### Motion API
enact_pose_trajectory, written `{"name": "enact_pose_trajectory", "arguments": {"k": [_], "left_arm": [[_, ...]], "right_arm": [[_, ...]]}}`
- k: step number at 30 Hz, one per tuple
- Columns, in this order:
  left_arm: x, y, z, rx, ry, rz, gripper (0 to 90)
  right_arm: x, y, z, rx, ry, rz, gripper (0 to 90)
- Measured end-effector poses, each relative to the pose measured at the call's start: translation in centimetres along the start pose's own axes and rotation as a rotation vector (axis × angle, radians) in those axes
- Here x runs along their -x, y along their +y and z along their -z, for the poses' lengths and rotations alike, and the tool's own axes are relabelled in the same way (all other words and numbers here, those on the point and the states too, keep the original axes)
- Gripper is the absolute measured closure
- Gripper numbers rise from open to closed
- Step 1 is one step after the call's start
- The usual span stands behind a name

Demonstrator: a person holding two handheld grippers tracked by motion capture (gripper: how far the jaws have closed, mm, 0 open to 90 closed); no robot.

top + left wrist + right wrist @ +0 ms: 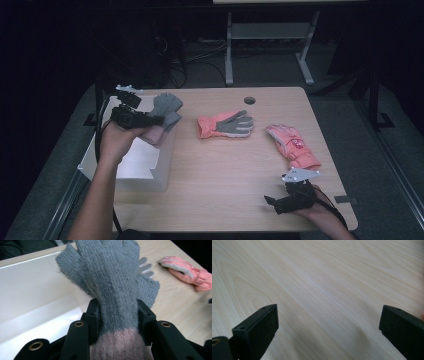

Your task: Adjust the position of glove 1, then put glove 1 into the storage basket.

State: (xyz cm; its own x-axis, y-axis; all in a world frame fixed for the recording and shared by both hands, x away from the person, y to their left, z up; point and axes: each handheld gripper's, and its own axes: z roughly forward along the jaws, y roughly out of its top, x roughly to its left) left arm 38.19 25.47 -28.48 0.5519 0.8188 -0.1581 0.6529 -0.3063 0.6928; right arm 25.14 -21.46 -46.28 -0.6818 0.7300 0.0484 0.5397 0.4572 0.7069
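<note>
Forearms enter from the bottom of the high view, each hand carrying a black two-jaw gripper over a pale wood-grain table (225, 170) that fills the middle of the frame; its top is smooth laminate with rounded corners and a dark round cable hole near the far edge. At the left edge of the table sits a white box (145, 167), open at the top, its walls plain and smooth; I can read no writing or label on it. In the centre of the frame lies a coral and grey work glove (226, 125), palm up, its long axis running left to right with the fingers pointing right. At centre right lies a second coral glove (294, 146), its long axis slanting from upper left to lower right, fingers toward the upper left; a faint pale marking on its back is too small to read. The left gripper (159, 120), at upper left above the box, is clenched on a fuzzy knit fingerless glove (110, 282), grey with a pink cuff; the jaws pinch it just above the cuff, and its finger end points away from the gripper toward the upper right. The right gripper (270, 202), at lower right, hovers low over bare table with jaws spread wide and nothing between them.
</note>
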Motion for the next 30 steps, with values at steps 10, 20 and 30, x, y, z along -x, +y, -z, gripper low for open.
{"name": "enact_pose_trajectory", "arguments": {"k": [10, 20, 30], "left_arm": [[-3.9, -2.7, 0.0, -0.01, 0.056, 0.087, 61.6], [-6.3, -5.0, -1.3, -0.051, 0.124, 0.14, 61.7], [-8.4, -6.9, -3.1, -0.118, 0.183, 0.179, 61.6]], "right_arm": [[0.0, 0.6, -0.8, -0.004, 0.01, 0.01, 2.1], [0.1, 0.6, -0.8, -0.003, 0.01, 0.015, 2.1], [0.0, 0.5, -0.7, -0.005, 0.012, 0.014, 2.0]]}}
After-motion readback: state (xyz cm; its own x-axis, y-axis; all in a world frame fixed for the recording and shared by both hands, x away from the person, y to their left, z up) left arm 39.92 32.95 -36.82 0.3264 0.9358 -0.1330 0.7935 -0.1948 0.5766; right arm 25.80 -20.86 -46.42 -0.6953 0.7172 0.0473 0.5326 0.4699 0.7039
